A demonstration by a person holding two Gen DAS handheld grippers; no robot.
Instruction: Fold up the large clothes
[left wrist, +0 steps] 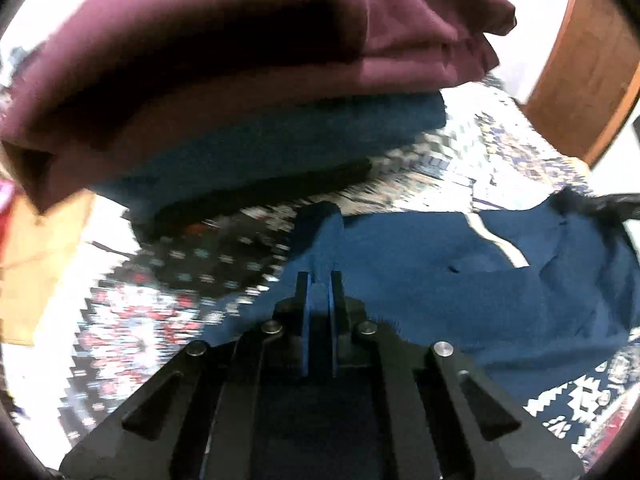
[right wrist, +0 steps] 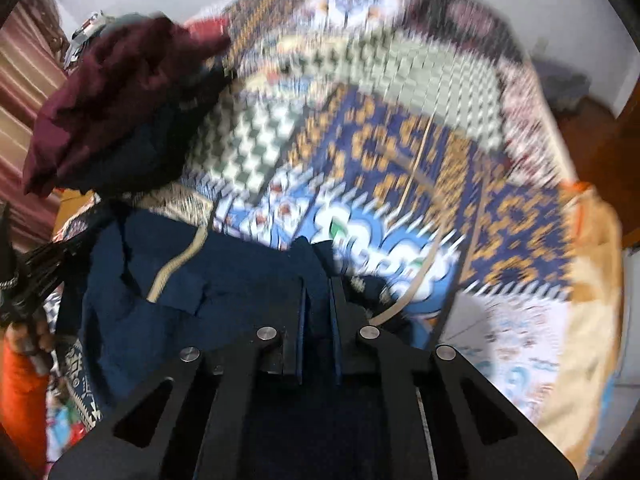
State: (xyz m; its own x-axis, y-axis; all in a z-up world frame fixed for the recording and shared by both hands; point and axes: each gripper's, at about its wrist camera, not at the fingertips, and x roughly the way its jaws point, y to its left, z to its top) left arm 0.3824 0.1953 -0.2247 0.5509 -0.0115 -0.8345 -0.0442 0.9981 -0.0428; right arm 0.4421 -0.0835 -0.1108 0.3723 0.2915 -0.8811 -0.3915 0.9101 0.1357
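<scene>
A navy blue garment (left wrist: 460,280) with a pale drawstring lies on a patterned bedspread (left wrist: 160,300). My left gripper (left wrist: 319,280) is shut on a fold of this garment. My right gripper (right wrist: 318,284) is shut on another part of the same garment (right wrist: 180,312), holding its edge up. The left gripper (right wrist: 32,280) shows at the left edge of the right wrist view, and the right gripper (left wrist: 600,204) shows at the right edge of the left wrist view. Both views are blurred by motion.
A stack of folded clothes, maroon (left wrist: 240,60) on top of teal (left wrist: 280,152), lies on the bedspread ahead of the left gripper; it shows at upper left in the right wrist view (right wrist: 120,100). A wooden board (left wrist: 580,72) stands at the right.
</scene>
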